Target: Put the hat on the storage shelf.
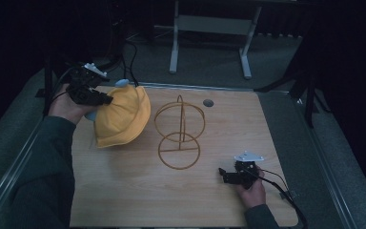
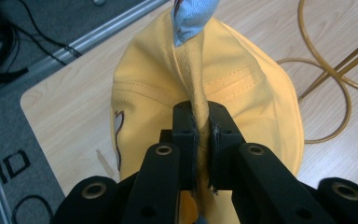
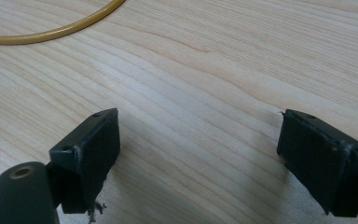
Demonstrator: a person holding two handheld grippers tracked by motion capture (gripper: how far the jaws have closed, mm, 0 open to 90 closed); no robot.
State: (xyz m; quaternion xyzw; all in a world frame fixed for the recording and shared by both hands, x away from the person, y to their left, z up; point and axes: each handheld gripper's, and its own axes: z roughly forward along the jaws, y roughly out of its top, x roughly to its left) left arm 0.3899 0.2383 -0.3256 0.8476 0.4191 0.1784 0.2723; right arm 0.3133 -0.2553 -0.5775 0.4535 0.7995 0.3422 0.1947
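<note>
A yellow cloth hat [image 1: 123, 116] with a light blue lining hangs over the table's far left part. My left gripper [image 1: 106, 99] is shut on a pinched fold of it. In the left gripper view the hat [image 2: 242, 88] droops away from the jaws, the fold squeezed between the pads [image 2: 186, 133], and the blue lining [image 2: 191, 16] peeks out at the top. A gold wire stand [image 1: 179, 131] made of rings sits at the table's middle, to the right of the hat. My right gripper [image 1: 223, 174] rests low at the front right, open, with bare wood between its fingers [image 3: 93, 154].
The wooden table [image 1: 124, 191] has a round cable hole [image 1: 208, 102] near its far edge. A metal rail [image 1: 14, 162] runs along the left side. Cables [image 1: 132, 59] and a white desk frame [image 1: 209, 33] stand on the floor beyond. A ring of the stand [image 3: 51, 30] curves ahead of the right gripper.
</note>
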